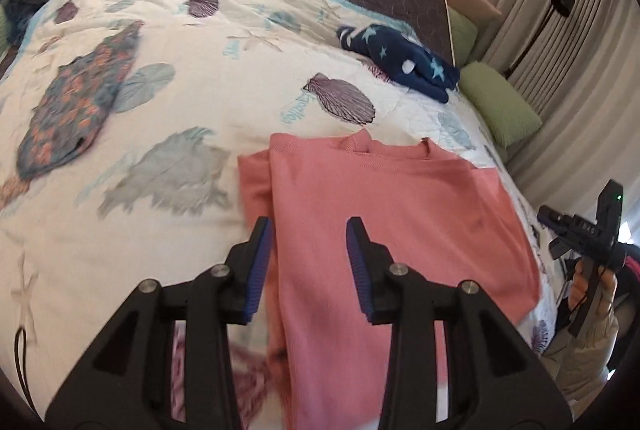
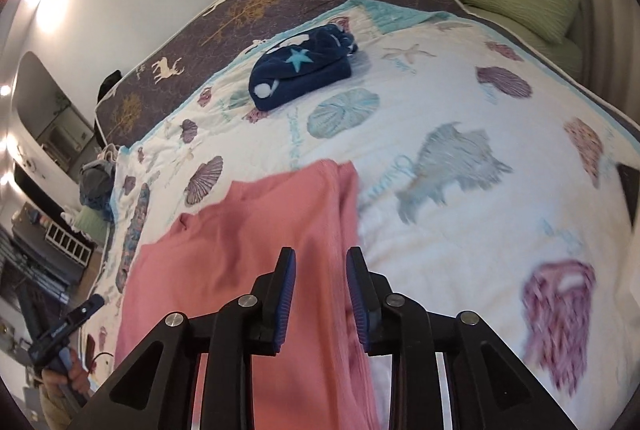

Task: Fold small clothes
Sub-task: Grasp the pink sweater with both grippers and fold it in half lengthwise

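Left wrist view: my left gripper [image 1: 308, 250] hangs with its jaws apart, nothing between them, above the pink shirt [image 1: 384, 206] lying folded on the quilt [image 1: 168, 118]. My right gripper [image 2: 320, 278] is parted too, empty over that shirt's edge. Farther off sit a folded navy star-print garment [image 2: 296, 74] and a patterned one [image 1: 76, 98].

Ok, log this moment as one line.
left tool: open, empty | right tool: open, empty | pink shirt: lying partly folded on quilt | navy star garment: folded
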`<state>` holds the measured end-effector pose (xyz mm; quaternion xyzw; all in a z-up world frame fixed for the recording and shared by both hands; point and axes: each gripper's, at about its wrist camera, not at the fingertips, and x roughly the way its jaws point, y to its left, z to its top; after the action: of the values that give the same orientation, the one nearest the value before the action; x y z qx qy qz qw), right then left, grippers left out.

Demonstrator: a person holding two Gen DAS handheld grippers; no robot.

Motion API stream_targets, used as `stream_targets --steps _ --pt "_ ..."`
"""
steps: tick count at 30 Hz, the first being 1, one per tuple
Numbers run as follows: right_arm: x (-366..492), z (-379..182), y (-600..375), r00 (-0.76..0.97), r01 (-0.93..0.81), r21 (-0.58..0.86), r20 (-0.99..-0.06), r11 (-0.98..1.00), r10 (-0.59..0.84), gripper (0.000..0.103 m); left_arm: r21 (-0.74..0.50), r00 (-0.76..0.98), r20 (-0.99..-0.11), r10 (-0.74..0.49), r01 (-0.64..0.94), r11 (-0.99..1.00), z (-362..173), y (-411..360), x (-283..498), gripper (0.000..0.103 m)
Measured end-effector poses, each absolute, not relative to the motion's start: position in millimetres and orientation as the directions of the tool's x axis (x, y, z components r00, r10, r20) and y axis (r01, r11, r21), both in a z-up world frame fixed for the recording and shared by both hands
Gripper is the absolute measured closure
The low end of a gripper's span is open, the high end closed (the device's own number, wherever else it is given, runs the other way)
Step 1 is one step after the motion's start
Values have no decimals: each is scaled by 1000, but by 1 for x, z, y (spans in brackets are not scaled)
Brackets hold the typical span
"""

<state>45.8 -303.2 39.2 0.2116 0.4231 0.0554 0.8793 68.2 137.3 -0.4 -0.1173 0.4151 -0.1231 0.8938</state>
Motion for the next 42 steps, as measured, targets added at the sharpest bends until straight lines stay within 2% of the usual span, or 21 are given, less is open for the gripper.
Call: stream_targets --steps 3,6,14,22,23,24,25,26,33,37,39,42 --pt "64 33 -300 626 64 413 -725 908 286 65 -297 604 -737 -303 113 948 -9 133 92 64" --pt "80 29 -297 617 44 398 -732 916 289 62 -305 586 -750 -306 104 947 -18 131 112 64" --pt "116 13 -292 584 2 366 -756 931 295 60 -323 558 -768 -315 87 942 -39 124 137 64" --pt "140 1 -294 568 21 364 -771 931 288 59 -338 588 -745 -315 75 938 -39 123 153 64" --pt "142 0 -294 568 20 366 -770 930 291 59 -338 583 -748 -318 78 938 -40 122 155 75" --pt "144 0 -293 567 13 369 -768 929 297 71 -341 583 -745 -322 82 936 -40 122 155 89" --pt "146 1 -290 564 -7 371 -765 929 309 89 -346 582 -743 -330 88 934 -40 123 155 99" --pt "146 2 -287 561 -28 367 -764 930 319 100 -351 597 -730 -333 90 932 -37 123 151 99" --pt "128 47 -285 686 -85 360 -655 929 317 100 -354 721 -611 -328 122 927 4 134 121 99" --pt "146 49 -288 696 -77 364 -647 928 311 100 -303 736 -622 -269 91 949 -5 138 136 98" --pt "161 35 -287 669 -67 371 -672 926 317 99 -311 689 -671 -273 72 948 -26 138 149 98" --pt "181 -4 -282 543 19 291 -806 957 234 95 -338 620 -736 -271 11 941 -49 140 155 97"
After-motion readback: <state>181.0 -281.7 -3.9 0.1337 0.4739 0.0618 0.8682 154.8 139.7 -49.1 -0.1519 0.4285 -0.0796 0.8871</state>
